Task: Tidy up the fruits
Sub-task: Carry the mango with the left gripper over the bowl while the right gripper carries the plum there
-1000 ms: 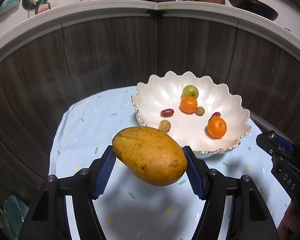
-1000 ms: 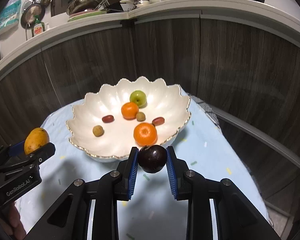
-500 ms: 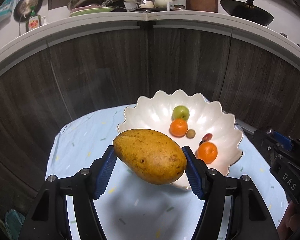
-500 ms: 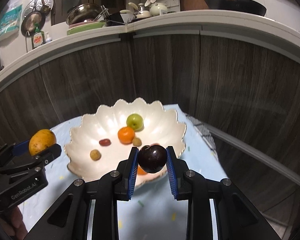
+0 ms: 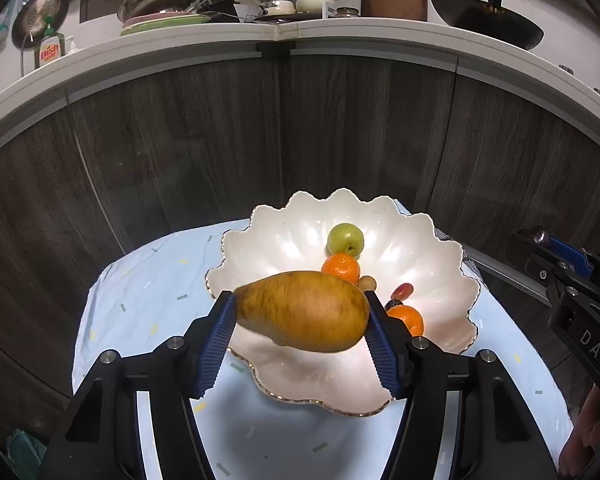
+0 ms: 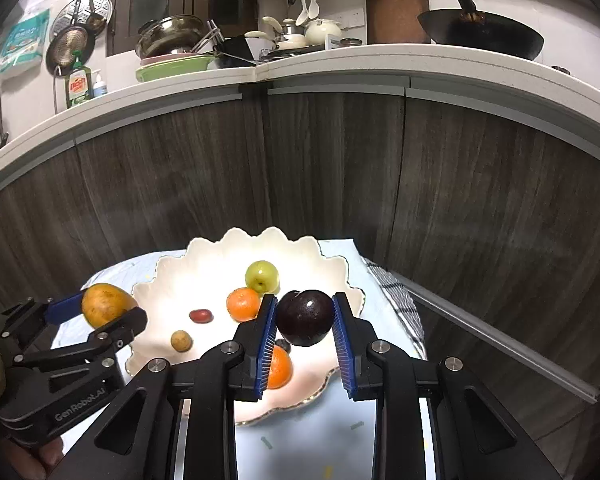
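1. Two claws are each carrying a fruit over the near rim of the white scalloped bowl (image 5: pixel 440 240): the left claw (image 5: pixel 300 316) is pinching a mango (image 5: pixel 304 310) lengthwise, its jaws closing in on it, and the right claw (image 6: pixel 305 322) is pinching a dark plum (image 6: pixel 305 318) between its blue pads.
2. The bowl is sitting on a light blue cloth (image 5: pixel 148 292) covering the tabletop, in front of dark wooden cabinet doors (image 5: pixel 172 144).
3. To place the mango well, the left claw is probably best lowering it close to the bare left side of the bowl floor before letting go, since a drop from height could chip the bowl or bruise the fruit.
4. The plum is likely wanting the open patch on the right.
5. Standing in the way: a green apple (image 6: pixel 262 276), two tangerines (image 5: pixel 341 268), a red date (image 6: pixel 201 315) and a small brown fruit (image 6: pixel 181 341) are lying in the bowl, near the middle.
6. The two claws are working near each other, so releasing one at a time seems safer.
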